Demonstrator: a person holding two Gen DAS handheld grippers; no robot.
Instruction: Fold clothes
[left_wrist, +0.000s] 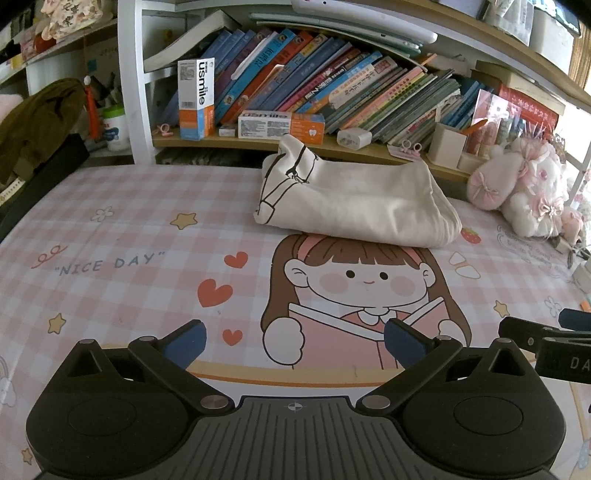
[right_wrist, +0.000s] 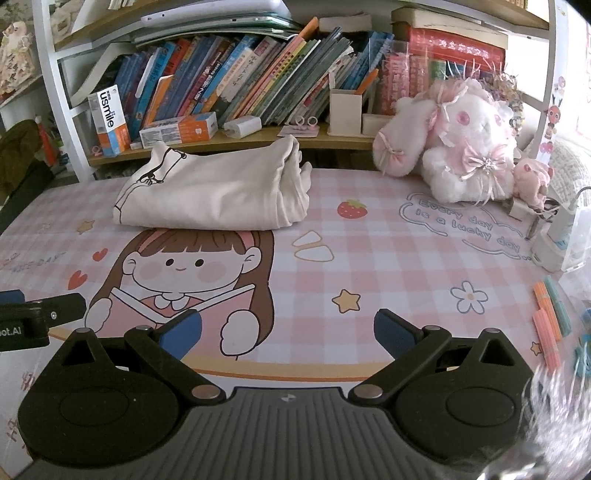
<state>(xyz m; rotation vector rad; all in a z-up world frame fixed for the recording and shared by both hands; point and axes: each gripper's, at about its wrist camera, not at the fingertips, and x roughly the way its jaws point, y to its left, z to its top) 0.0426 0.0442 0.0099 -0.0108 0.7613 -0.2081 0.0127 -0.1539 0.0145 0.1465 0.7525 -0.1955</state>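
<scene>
Tabletop (left_wrist: 129, 236) under a pink checked mat printed with a cartoon girl. Folded cream garment (left_wrist: 354, 199) lies at the far edge of the mat, just above the girl's head, below the bookshelf (left_wrist: 332, 147). Plush rabbit (right_wrist: 465, 147) sits to its right. Left gripper (left_wrist: 295, 343) and right gripper (right_wrist: 288, 332) hover near the mat's front edge, jaws wide, holding nothing.

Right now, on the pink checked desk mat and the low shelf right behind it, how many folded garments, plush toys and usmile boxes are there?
Folded cream garment: 1
Plush toys: 2, a white-and-pink bunny and a small pink one beside it
usmile boxes: 2, one upright, one lying flat
Total: 5
</scene>
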